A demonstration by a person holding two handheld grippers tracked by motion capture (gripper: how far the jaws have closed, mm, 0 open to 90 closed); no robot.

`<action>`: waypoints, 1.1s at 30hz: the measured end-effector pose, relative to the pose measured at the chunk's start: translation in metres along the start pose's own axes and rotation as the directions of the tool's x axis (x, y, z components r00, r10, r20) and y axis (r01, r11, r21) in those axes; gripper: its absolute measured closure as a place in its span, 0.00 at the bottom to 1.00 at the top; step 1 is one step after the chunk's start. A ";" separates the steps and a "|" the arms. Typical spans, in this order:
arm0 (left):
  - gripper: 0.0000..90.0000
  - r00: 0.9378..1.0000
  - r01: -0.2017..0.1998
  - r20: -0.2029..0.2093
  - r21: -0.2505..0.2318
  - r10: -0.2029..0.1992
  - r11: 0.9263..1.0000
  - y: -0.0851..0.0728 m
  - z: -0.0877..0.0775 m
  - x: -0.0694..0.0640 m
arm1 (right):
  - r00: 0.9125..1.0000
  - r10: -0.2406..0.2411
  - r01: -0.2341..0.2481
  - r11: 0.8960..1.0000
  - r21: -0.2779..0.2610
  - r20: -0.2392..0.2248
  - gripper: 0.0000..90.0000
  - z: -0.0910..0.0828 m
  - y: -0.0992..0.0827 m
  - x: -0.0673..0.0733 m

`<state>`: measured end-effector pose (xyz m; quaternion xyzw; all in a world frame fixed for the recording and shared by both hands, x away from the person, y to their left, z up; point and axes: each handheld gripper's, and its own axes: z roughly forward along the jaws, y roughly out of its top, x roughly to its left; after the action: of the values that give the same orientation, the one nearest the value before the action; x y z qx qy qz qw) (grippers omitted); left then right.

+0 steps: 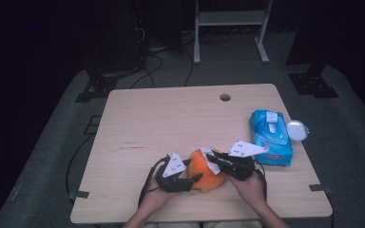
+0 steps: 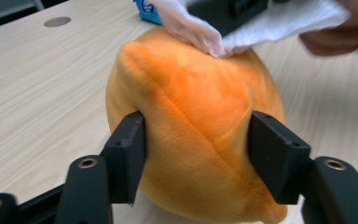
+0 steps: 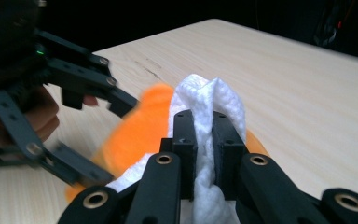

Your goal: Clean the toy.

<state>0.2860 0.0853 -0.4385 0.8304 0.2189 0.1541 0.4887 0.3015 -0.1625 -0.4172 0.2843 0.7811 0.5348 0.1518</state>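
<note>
An orange plush ball (image 1: 206, 173) lies near the table's front edge. My left gripper (image 1: 195, 180) comes at it from the left, and in the left gripper view both pads (image 2: 130, 149) press into the plush ball's (image 2: 196, 116) sides. My right gripper (image 1: 214, 159) reaches in from the right, shut on a folded white wipe (image 3: 214, 98). The wipe (image 2: 270, 23) rests on top of the plush ball (image 3: 140, 130). A person's hands hold both grippers.
A blue pack of wet wipes (image 1: 271, 137) lies to the right of the grippers, with a white round lid (image 1: 297, 129) beside it. The wooden table (image 1: 171, 118) has a cable hole (image 1: 225, 97) near its far edge. A metal stand's legs stand beyond the table.
</note>
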 end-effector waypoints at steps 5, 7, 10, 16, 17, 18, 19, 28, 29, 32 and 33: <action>0.25 0.987 0.149 0.063 -0.024 -0.148 0.988 0.005 0.001 0.010 | 0.998 0.037 -0.037 0.999 -0.001 -0.051 0.91 -0.004 -0.007 0.003; 0.33 0.995 0.099 0.031 -0.012 -0.098 0.995 0.003 0.002 0.006 | 0.999 0.001 0.000 1.000 0.010 -0.051 0.91 -0.003 -0.004 0.012; 0.45 1.000 -0.017 -0.025 -0.002 0.016 1.000 0.006 0.003 -0.008 | 0.997 -0.030 0.029 0.999 -0.014 -0.073 0.90 0.002 0.009 0.022; 0.48 0.998 -0.045 -0.035 0.004 0.045 0.999 0.001 0.001 -0.010 | 0.999 -0.034 0.034 0.999 -0.008 -0.037 0.91 0.000 0.009 0.012; 0.48 0.999 -0.041 -0.023 0.003 0.041 0.999 0.001 0.000 -0.009 | 1.000 0.004 -0.004 1.000 0.006 0.017 0.91 -0.005 0.001 -0.006; 0.47 0.999 -0.041 -0.023 0.003 0.041 0.999 0.001 0.000 -0.009 | 0.999 0.042 -0.042 0.999 0.009 0.016 0.91 -0.008 -0.004 -0.015; 0.43 1.000 0.004 0.020 -0.016 -0.003 1.000 0.004 -0.001 -0.005 | 0.998 0.067 -0.067 0.998 0.011 0.016 0.91 -0.009 -0.008 -0.019; 0.50 0.997 -0.071 -0.039 -0.002 0.071 0.997 0.007 0.002 -0.014 | 0.999 -0.001 0.000 1.000 -0.024 -0.048 0.90 -0.003 0.006 0.010; 0.50 0.995 -0.092 -0.044 0.000 0.092 0.996 0.007 0.002 -0.016 | 0.998 -0.027 0.025 0.999 -0.029 -0.061 0.90 -0.001 0.008 0.017; 0.51 0.994 -0.100 -0.043 0.002 0.100 0.995 0.006 0.001 -0.016 | 0.996 -0.057 0.055 0.998 -0.028 -0.070 0.91 0.000 0.012 0.022; 0.51 0.995 -0.094 -0.042 0.000 0.094 0.996 0.005 0.000 -0.015 | 0.997 -0.044 0.042 0.999 -0.026 -0.070 0.91 -0.001 0.011 0.019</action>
<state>0.2742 0.0754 -0.4349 0.8359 0.1896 0.1943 0.4771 0.2894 -0.1489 -0.4050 0.2463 0.7852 0.5509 0.1390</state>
